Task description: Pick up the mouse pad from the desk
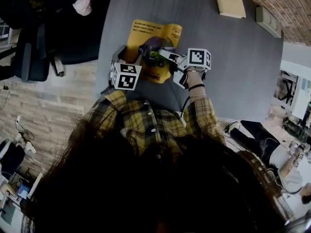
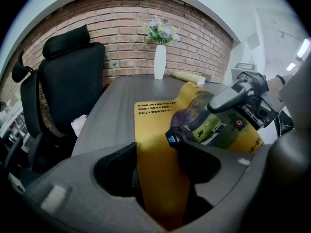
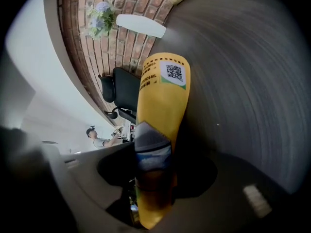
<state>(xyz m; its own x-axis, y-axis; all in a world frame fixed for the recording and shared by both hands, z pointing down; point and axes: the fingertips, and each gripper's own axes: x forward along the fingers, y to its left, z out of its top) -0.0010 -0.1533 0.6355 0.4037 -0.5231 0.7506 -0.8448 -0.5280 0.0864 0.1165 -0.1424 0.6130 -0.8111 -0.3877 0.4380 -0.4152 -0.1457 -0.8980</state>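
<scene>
The yellow mouse pad (image 1: 154, 33) with dark print lies partly on the grey desk (image 1: 233, 57), its near end lifted and bent. My left gripper (image 1: 130, 57) holds the pad's near left edge. In the left gripper view the pad (image 2: 158, 130) runs up between the jaws of that gripper (image 2: 153, 154), which pinch it. My right gripper (image 1: 151, 51) reaches in from the right over the pad's near end. In the right gripper view the pad (image 3: 163, 96) stands edge-on between the jaws of that gripper (image 3: 153, 169), which press on it.
A black office chair (image 2: 73, 81) stands left of the desk, with a pink object (image 1: 83, 4) beside it. A white vase of flowers (image 2: 160, 59) and a tan book (image 1: 229, 1) sit at the desk's far edge by the brick wall. A person (image 3: 99, 139) stands far off.
</scene>
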